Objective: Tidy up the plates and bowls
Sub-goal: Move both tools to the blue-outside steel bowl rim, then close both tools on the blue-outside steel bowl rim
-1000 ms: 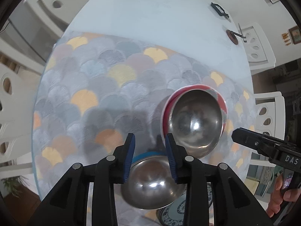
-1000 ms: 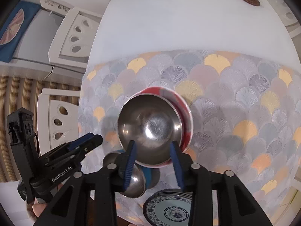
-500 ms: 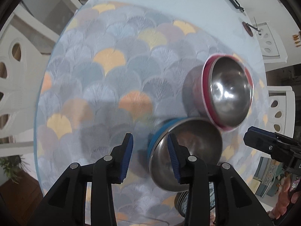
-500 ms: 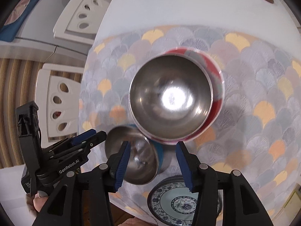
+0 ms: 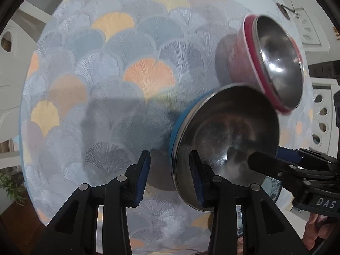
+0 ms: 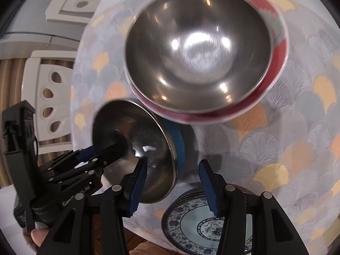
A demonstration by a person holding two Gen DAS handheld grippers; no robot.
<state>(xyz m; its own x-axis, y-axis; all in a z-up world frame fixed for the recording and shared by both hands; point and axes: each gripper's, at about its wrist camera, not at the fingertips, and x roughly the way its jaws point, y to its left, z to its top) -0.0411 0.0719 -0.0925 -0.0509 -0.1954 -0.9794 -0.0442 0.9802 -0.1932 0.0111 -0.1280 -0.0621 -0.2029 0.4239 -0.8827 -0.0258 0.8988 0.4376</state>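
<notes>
**Both grippers lowered to the bowls: straddling the blue bowl's rim**

Since a second ago both grippers have sunk toward the desk (image 5: 89,68), and the bowls fill more of each view. We see the left gripper (image 5: 170,176) with its jaws spread, the near rim of the blue-sided steel bowl (image 5: 225,136) standing between them: one pad lies inside the bowl, the other outside, and neither presses the wall yet. The right gripper (image 6: 173,188) has its jaws spread too, nothing pinched, hovering above the same bowl's far rim (image 6: 136,148) and the blue-patterned white plate stack (image 6: 201,229) at the desk's near edge. Just beside the blue bowl, apparently touching it, sits the red-sided steel bowl (image 6: 197,48) on the scallop-patterned cloth (image 5: 148,76).

To do this step well, we judge the left jaws should settle lower over the rim before closing, squarely across the thin wall, since polished steel slips. A lift should go straight up so the red bowl is not nudged. The right gripper should keep clear of the plates.
</notes>
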